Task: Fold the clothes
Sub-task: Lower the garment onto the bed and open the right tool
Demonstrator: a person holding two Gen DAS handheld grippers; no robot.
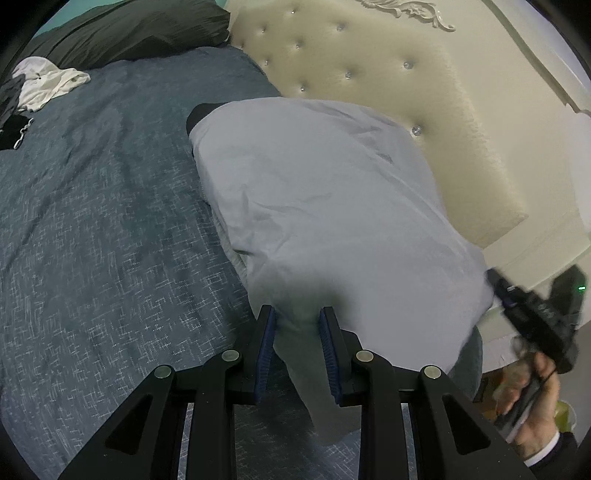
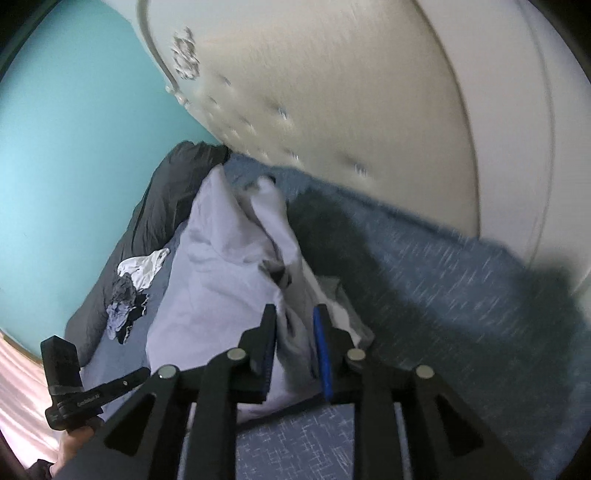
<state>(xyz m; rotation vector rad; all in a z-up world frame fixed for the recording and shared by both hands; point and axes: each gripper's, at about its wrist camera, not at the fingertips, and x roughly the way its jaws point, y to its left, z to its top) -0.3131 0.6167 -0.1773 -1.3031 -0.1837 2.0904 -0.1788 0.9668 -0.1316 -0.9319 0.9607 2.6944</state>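
Observation:
A light grey garment [image 1: 332,203] lies spread on the blue bedspread [image 1: 92,221], close to the headboard. In the left wrist view, my left gripper [image 1: 297,314] is shut on a fold at the garment's near edge, and the cloth runs down between the blue pads. In the right wrist view, the same garment [image 2: 214,277] is bunched and ridged. My right gripper [image 2: 295,312] is shut on a gathered edge of it, which fills the gap between the fingers. The right gripper [image 1: 495,277] also shows at the garment's right edge, held by a hand [image 1: 535,424].
A cream tufted headboard [image 1: 369,74] stands right behind the garment. A dark pillow [image 1: 129,29] lies at the far end of the bed. A small pile of white and dark clothes [image 1: 44,85] sits on the bedspread at the far left. A teal wall [image 2: 74,147] lies beyond.

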